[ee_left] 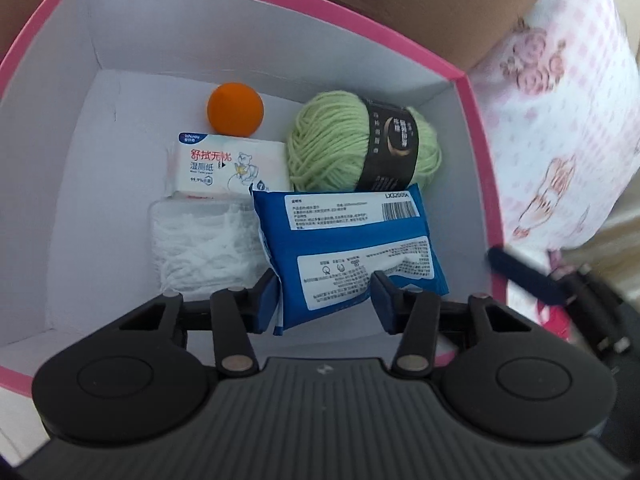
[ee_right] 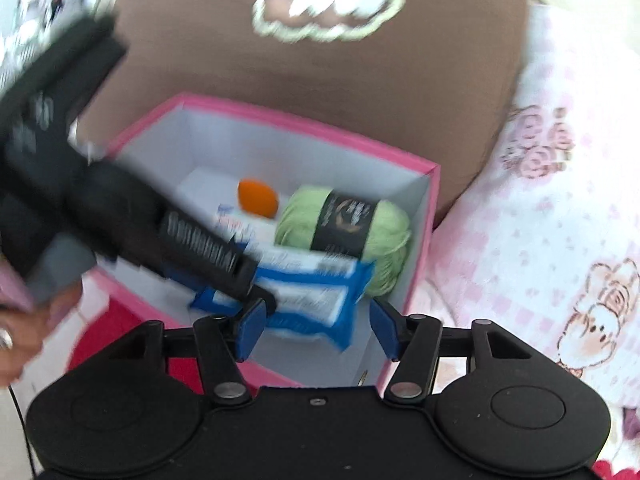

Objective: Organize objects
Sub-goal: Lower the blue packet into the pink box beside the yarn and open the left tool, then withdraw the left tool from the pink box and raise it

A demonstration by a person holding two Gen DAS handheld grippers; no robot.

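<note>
A pink box (ee_left: 476, 120) with a white inside holds an orange ball (ee_left: 235, 109), a green yarn skein (ee_left: 340, 148), a white wipes pack (ee_left: 224, 172) and a clear bag of white cotton items (ee_left: 204, 244). My left gripper (ee_left: 324, 300) reaches into the box, its blue pads pressed on both sides of a blue pack (ee_left: 352, 240) that leans near the front wall. In the right wrist view the same blue pack (ee_right: 316, 300) sits at the tip of the left gripper (ee_right: 256, 300). My right gripper (ee_right: 316, 332) hovers over the box's near rim (ee_right: 280, 376), open, holding nothing.
A brown cushion (ee_right: 320, 80) with a white cloud design lies behind the box. A pink patterned blanket (ee_right: 560, 220) covers the right side. A red item (ee_right: 104, 332) lies left of the box. A person's hand (ee_right: 20, 328) holds the left gripper's handle.
</note>
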